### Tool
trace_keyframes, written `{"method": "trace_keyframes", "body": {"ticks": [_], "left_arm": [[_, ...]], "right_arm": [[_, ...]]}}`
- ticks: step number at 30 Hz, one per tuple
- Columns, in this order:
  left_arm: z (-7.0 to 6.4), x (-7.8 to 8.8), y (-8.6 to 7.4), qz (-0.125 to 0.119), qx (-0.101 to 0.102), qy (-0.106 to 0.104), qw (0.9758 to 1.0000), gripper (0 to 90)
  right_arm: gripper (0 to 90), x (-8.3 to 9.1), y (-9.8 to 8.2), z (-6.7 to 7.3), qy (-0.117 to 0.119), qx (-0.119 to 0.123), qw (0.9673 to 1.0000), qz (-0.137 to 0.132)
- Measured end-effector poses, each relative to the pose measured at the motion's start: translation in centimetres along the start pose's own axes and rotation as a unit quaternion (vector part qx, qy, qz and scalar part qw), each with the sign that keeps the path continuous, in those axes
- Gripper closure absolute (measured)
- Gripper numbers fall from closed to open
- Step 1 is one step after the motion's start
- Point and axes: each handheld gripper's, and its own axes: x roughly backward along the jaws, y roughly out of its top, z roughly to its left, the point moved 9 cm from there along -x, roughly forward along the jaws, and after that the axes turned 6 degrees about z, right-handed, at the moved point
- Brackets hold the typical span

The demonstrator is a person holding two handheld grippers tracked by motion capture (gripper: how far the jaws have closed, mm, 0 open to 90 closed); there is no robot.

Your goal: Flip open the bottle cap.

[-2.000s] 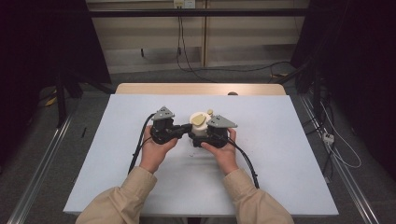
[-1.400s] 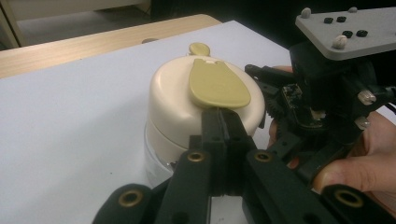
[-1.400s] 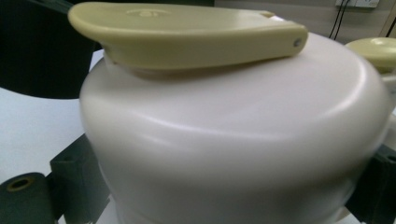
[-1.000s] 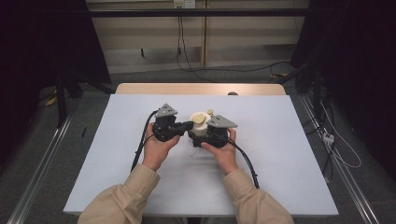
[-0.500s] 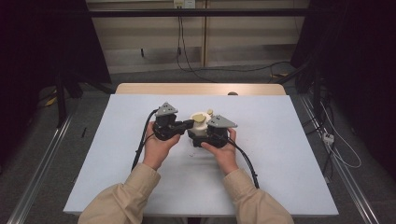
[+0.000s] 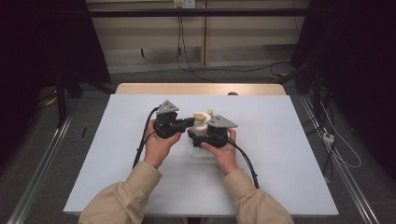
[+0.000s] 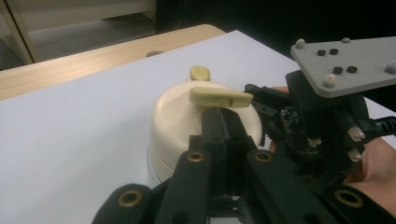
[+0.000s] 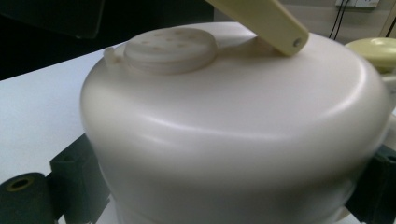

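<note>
A cream round container (image 6: 200,125) stands mid-table, with a yellowish lever (image 7: 219,96) across its domed top and a small round knob (image 7: 200,72) behind. My left gripper (image 6: 189,122) comes in from the left; its jaws are shut together, and the tips (image 7: 223,116) sit right under the lever's edge. My right gripper (image 6: 203,135) is shut on the container's body (image 8: 233,130), with a black jaw on either flank. The lid carries a perforated disc (image 8: 170,49). A hand holds each gripper.
A white sheet (image 6: 280,163) covers the table, with a strip of bare wood (image 6: 201,88) at its far edge. Black cables (image 6: 142,140) trail from both grippers toward the near edge. Dark curtains and metal rails flank the table.
The left gripper has crept slightly rightward toward the container's top. The right gripper and the container have stayed put.
</note>
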Motion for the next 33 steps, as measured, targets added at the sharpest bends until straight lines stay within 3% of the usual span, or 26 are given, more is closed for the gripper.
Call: {"method": "trace_keyframes", "body": {"ticks": [33], "left_arm": [[-0.13,-0.44,0.85,-0.006,0.001,0.002,1.0,90.0]], "right_arm": [[7.4,0.0,0.0,0.0,0.0,0.0,1.0,0.0]]}}
